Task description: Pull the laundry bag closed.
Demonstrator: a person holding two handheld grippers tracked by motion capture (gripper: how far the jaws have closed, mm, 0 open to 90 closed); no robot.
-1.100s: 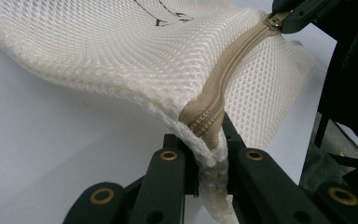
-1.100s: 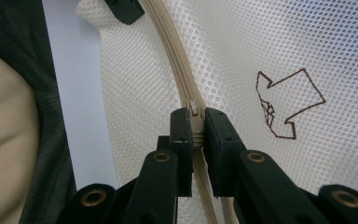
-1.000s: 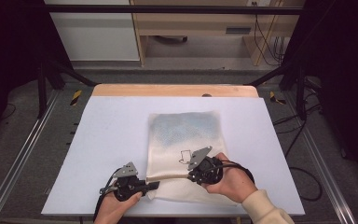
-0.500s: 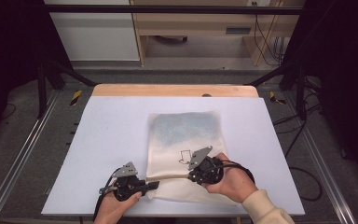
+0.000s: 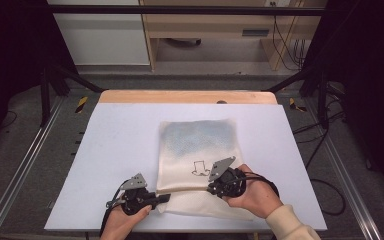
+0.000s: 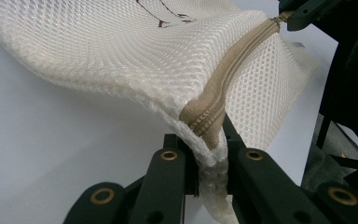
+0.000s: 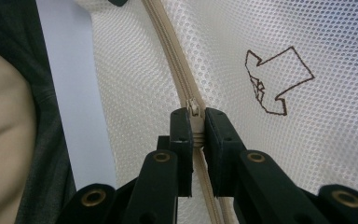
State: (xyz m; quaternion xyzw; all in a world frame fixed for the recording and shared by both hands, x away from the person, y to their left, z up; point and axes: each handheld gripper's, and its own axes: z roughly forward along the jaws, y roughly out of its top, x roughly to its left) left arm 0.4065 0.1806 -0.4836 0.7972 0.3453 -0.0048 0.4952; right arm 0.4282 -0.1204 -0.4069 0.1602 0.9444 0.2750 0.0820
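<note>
Now you hold the mesh bag (image 5: 198, 150) with both tools, near your edge of the white table cover (image 5: 115, 145). Your left gripper (image 5: 161, 198) lies low at the bag's near-left corner, and in the left gripper view its two black jaws are pressed together on that corner (image 6: 209, 158), just where the beige zipper (image 6: 233, 70) ends and the mesh folds over. From this corner the zipper runs away toward your right gripper (image 6: 298, 14), which you see far off at the top of that view. Your right gripper (image 5: 211, 189) sits on the zipper line, to the right of the left one, with your right hand (image 5: 252, 197) resting on the bag's near part. In the right gripper view its jaws are closed on the zipper slider (image 7: 194, 109), the zipper tape (image 7: 168, 46) going straight up from between them. A small brown outline drawing (image 7: 275, 81) is on the mesh just beside this gripper. The bag's far part lies flat on the cover, and its near-left corner is a little lifted by the left gripper.
</note>
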